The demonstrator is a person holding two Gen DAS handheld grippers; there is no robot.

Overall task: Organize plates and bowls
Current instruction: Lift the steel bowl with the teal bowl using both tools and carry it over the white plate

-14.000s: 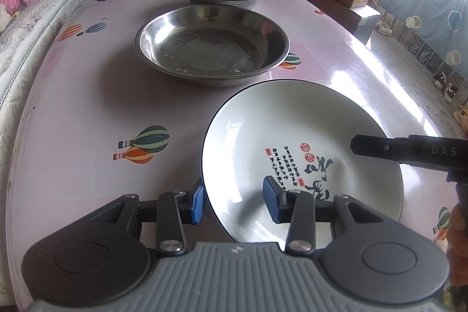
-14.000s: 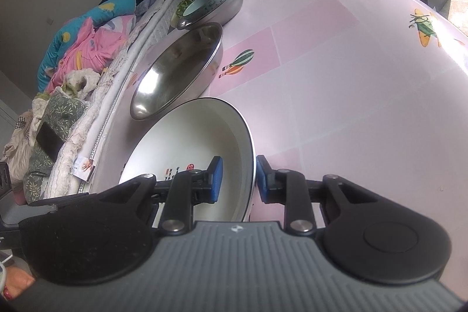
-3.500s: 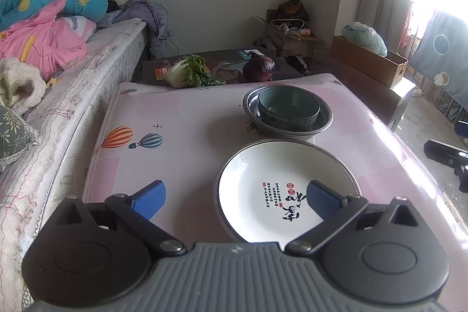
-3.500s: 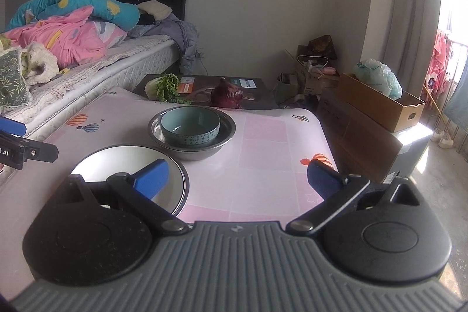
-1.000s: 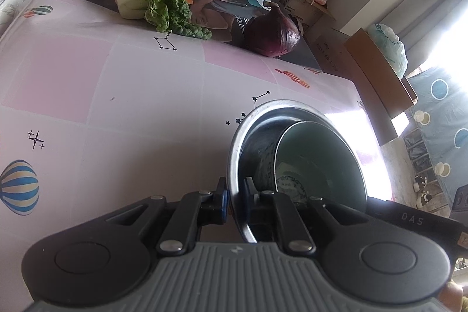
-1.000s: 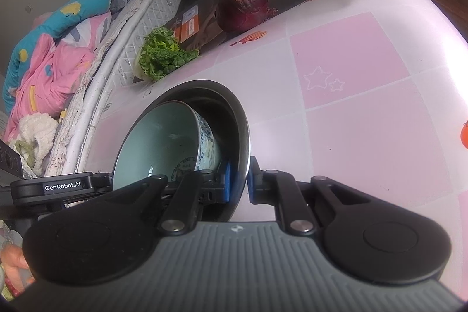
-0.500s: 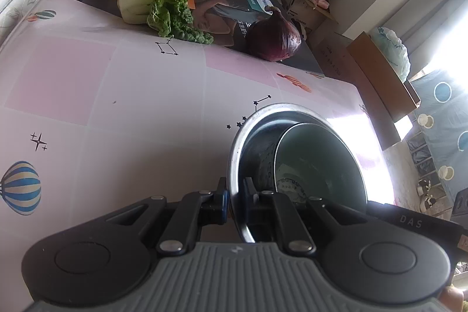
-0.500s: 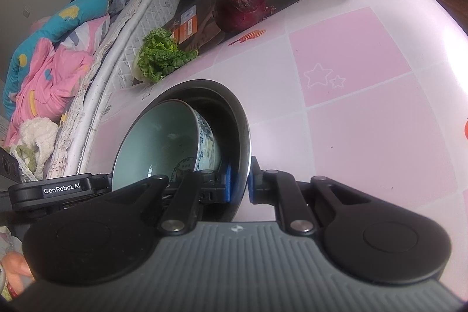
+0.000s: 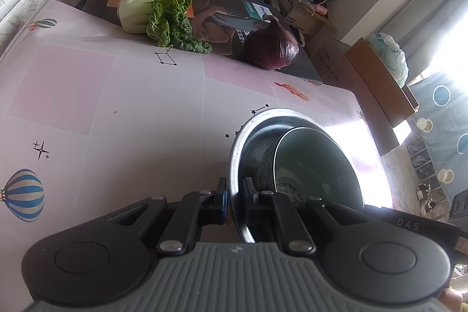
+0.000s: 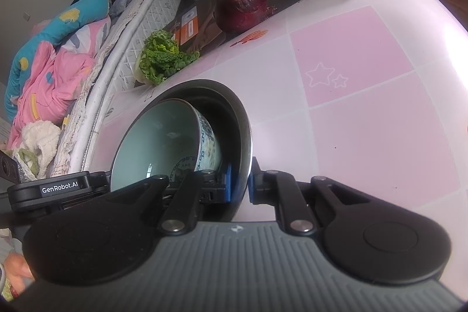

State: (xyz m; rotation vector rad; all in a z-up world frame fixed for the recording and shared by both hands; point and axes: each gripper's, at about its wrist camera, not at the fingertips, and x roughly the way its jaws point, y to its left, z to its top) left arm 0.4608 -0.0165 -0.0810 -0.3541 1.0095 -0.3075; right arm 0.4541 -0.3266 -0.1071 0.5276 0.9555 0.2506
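Left wrist view: left tongs (image 9: 233, 199) clamped on the near rim of the steel basin (image 9: 234, 163), lower centre of frame, one pad outside the wall and one inside. Right wrist view: right tongs (image 10: 239, 183) clamped likewise on the opposite rim of the same basin (image 10: 245, 133), lower centre. Nested inside, a celadon bowl (image 10: 155, 142) with blue pattern, leaning against the basin wall (seen also in the left view (image 9: 316, 165)). Grip on two opposing rim points judged to serve a balanced two-handed carry of basin and bowl together, probably toward stacking with other dishes not in view. Basin resting on or just above the pink worktop (image 10: 380, 122); contact not discernible.

Open room: bare worktop across the left half of the left view and the right half of the right view. Obstacles confined to the top of both frames: leafy cabbage (image 9: 158, 13) and red onion (image 9: 272, 48) on a dark box (image 9: 222, 16) beyond the worktop's far edge; bed (image 10: 58, 54) at left of the right view.
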